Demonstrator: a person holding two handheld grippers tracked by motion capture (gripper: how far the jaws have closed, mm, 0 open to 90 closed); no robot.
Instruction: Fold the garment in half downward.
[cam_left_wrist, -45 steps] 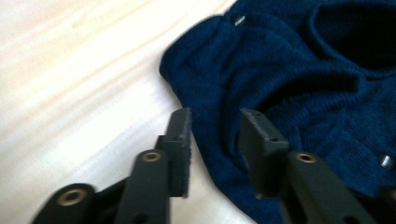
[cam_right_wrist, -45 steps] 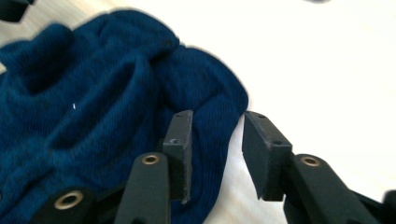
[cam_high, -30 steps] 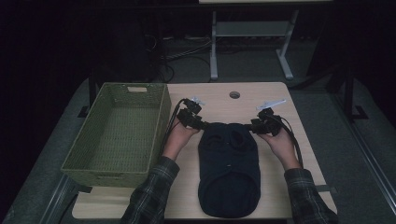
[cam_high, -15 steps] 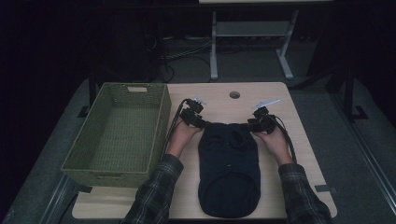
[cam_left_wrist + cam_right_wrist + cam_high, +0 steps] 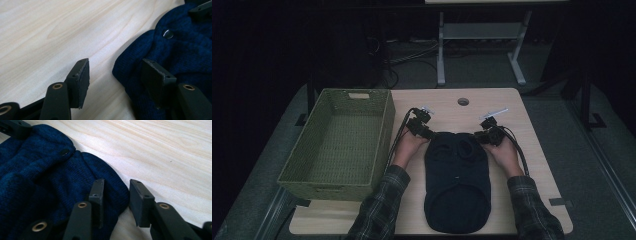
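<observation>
A dark blue knitted garment [image 5: 457, 185] with metal snaps lies flat in the middle of the wooden table [image 5: 532, 115]. My left gripper [image 5: 428, 134] is at its top left corner and my right gripper [image 5: 483, 137] at its top right corner. In the left gripper view the left gripper [image 5: 115, 67] is open and has just been opening. One pad rests over bare wood, the other over the garment [image 5: 185, 50]. In the right gripper view the right gripper [image 5: 116, 187] straddles the rim of the garment [image 5: 37, 175]. Its jaws have just been closing and do not clamp the knit.
A green woven basket [image 5: 384, 125] stands empty at the left of the table, close to my left forearm. A round cable hole [image 5: 463, 101] is in the tabletop beyond the garment. Bare wood lies to the right of the garment and behind it.
Both hands have sunk a little toward the table and now sit at the garment's top corners. The garment has not moved.
</observation>
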